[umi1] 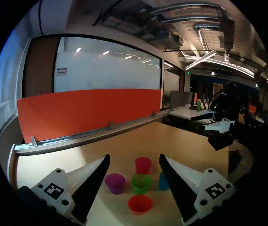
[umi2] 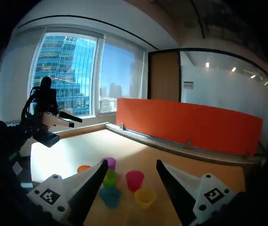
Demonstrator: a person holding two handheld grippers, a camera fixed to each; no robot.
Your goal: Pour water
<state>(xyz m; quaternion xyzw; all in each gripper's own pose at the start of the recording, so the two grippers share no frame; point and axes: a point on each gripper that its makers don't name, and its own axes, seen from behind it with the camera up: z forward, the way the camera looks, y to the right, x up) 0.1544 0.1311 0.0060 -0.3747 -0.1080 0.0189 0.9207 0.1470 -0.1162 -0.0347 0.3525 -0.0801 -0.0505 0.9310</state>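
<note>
The left gripper point(umi1: 134, 156) was seen with its fingers spread wide, nothing being gripped; the right gripper point(umi2: 131, 162) was likewise parted and empty; on the wooden table point(umi1: 186, 141), just beyond the left fingertips, a pink cup point(umi1: 143, 165), purple cup point(umi1: 115, 183), green cup point(umi1: 141, 183), red cup point(umi1: 140, 204) and blue cup point(umi1: 163, 182) were set upright, close together; an orange partition point(umi1: 88, 109) was seen behind them.

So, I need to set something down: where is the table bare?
Free: the broad strip of table between the cups and the orange divider. Crowded: the cups themselves, bunched close together.
</note>
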